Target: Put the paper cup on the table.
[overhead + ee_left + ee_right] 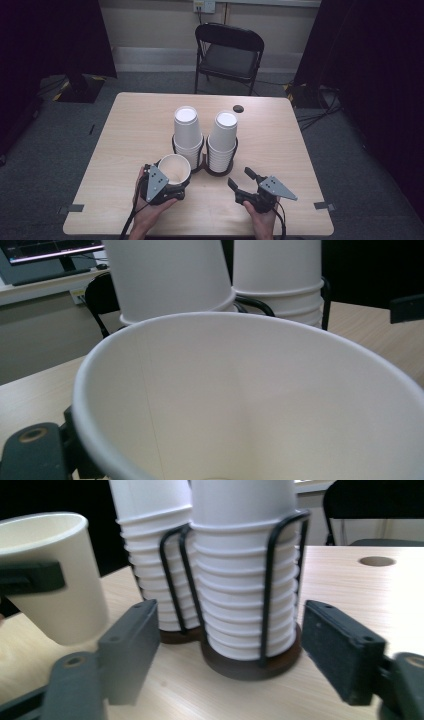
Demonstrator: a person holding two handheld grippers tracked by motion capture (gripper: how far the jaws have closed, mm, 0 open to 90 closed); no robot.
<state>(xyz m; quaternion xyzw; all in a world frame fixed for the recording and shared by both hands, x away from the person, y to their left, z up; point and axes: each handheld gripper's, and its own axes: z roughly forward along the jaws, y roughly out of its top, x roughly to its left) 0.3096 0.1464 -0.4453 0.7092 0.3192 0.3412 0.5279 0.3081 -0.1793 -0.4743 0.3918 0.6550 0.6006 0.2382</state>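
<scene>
Paper cup (pixel 174 172), a single loose one, sits upright with its mouth open in the left gripper (pixel 165 187) near the front of the counter (pixel 135 130), just in front of two stacks of upturned white cups. In the high view the left stack (pixel 187 134) and the right stack (pixel 222 140) stand side by side, each in its own black wire holder (pixel 220 167) on a round dark base. The counter is pale wood with a small dark round hole (pixel 238 108) near its far edge. Beyond it stands one black folding chair (pixel 227 55) on grey carpet, with dark curtains at both sides. The right gripper (pixel 245 181) rests low on the counter to the right of the stacks, its fingers spread wide and touching nothing.

In the left gripper view, the cup's (pixel 250 400) open mouth takes up most of the picture, with the two stacks (pixel 172 277) just behind it. One dark finger (pixel 35 452) presses against the cup's outer wall at lower left, so the grip is closed on it.

In the right gripper view, the two fingers (pixel 130 647) stand far apart and empty, pointing at the nearer stack (pixel 245 580) in its wire holder (pixel 272 580). The held cup (pixel 55 575) shows at left, lifted off the wood and tilted, a dark finger across its side.
</scene>
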